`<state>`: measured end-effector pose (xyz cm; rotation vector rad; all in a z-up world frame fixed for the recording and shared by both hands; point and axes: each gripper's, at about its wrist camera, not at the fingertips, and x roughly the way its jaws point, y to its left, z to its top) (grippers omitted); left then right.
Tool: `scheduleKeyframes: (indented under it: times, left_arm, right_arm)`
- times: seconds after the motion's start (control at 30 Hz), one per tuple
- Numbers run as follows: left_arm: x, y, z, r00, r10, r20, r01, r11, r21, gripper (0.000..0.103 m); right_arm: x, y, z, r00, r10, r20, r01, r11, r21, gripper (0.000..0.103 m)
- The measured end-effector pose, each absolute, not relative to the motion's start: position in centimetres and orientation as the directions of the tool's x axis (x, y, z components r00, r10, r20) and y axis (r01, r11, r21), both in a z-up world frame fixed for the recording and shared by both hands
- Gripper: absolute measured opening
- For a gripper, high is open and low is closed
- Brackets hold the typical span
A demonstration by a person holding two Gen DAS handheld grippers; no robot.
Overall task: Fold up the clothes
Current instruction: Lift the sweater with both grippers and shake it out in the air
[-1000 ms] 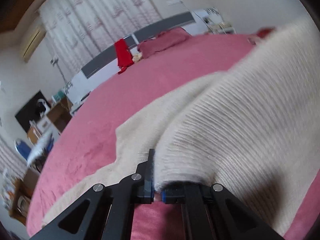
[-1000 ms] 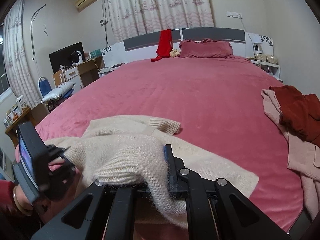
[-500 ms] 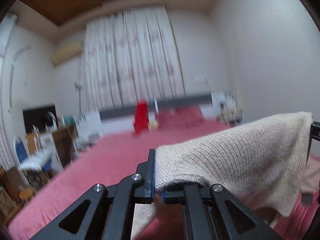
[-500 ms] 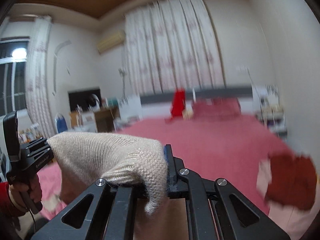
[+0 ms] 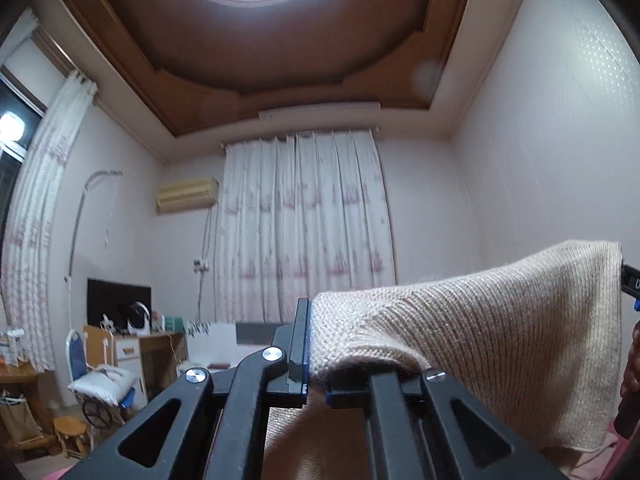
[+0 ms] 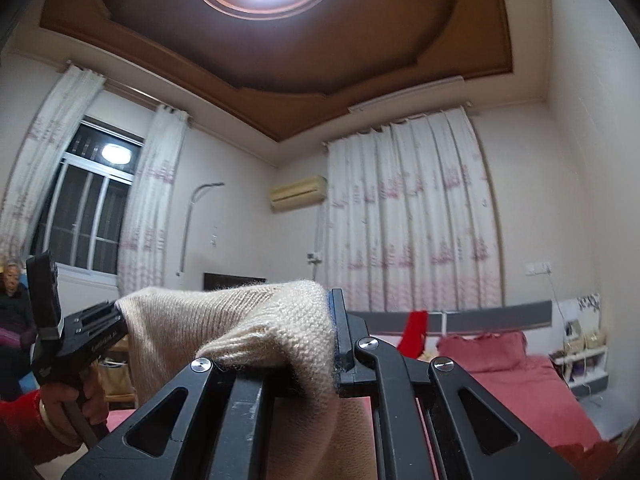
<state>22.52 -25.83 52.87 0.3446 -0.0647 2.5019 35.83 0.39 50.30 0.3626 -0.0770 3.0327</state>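
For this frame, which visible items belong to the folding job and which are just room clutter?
In the job:
cream knit sweater, held up between both grippers
left gripper, shut on it
right gripper, shut on it

Lying about:
red garment on the headboard
pink pillow
air conditioner
curtains

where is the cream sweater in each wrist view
Left wrist view: cream sweater at lower right, stretching from the left tool to the frame's right edge.
Right wrist view: cream sweater at lower left, strung between the right tool and the other tool.
Shared landmark: air conditioner beside the curtains.
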Motion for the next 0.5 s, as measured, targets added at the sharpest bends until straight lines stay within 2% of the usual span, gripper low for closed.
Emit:
scheduleKeyframes:
  times: [0.17,0.3,0.5]
  left_arm:
    - [26.7,-30.0,54.3,-0.762,0.578,0.291,-0.592,-0.805,0.049,0.005]
    - [28.9,-31.8,53.1,-0.747,0.597,0.292,-0.606,-0.793,0.070,0.007]
    - [28.3,-31.6,46.7,-0.776,0.597,0.203,-0.605,-0.796,0.028,0.007]
  right_arm:
    - [40.7,-1.5,50.8,-0.967,0.016,0.255,-0.027,-0.999,-0.039,0.007]
    - [43.7,-2.6,49.3,-0.967,0.005,0.256,-0.020,-0.998,-0.060,0.007]
    - [43.5,-2.3,42.1,-0.990,0.018,0.138,-0.015,-1.000,0.025,0.007]
